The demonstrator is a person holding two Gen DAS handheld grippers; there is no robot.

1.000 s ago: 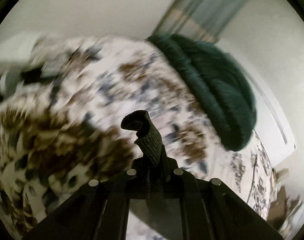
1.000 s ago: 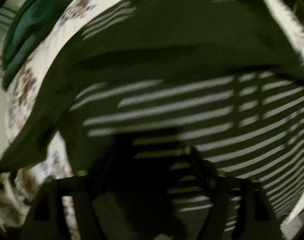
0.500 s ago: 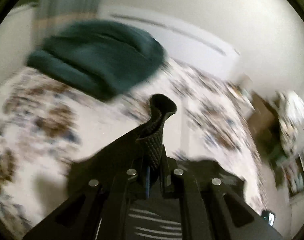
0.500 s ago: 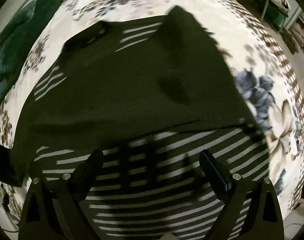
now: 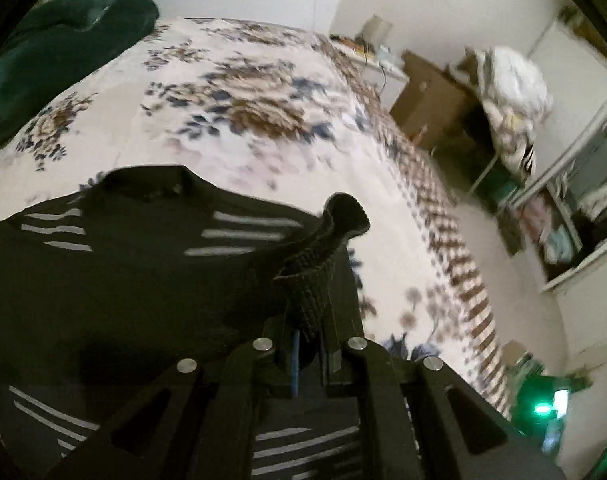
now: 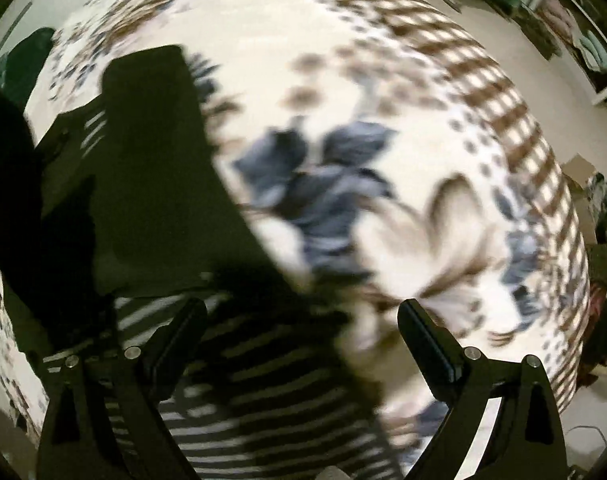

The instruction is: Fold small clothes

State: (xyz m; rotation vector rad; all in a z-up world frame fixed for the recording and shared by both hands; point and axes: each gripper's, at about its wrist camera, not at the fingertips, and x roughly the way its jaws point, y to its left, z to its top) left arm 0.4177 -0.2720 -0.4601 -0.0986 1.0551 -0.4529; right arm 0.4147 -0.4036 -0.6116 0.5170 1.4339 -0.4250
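Note:
A black knit top with white stripes (image 5: 115,280) lies on a floral bedspread (image 5: 239,92). My left gripper (image 5: 309,320) is shut on the ribbed cuff of its sleeve (image 5: 323,256), which sticks up between the fingers over the garment's right side. In the right wrist view the same top (image 6: 143,208) lies at the left, its striped hem (image 6: 263,392) near the camera. My right gripper (image 6: 299,344) is open and empty, just above the hem and the top's right edge.
A dark green blanket (image 5: 51,52) is bunched at the bed's far left corner. Right of the bed are a brown cabinet (image 5: 431,96), a pile of white laundry (image 5: 511,84) and shelving (image 5: 563,224). The bed's right edge (image 6: 551,184) drops to the floor.
My left gripper has swung the held sleeve from over the bedspread across onto the top. My right gripper has opened, pulled back and moved right toward the garment's right edge.

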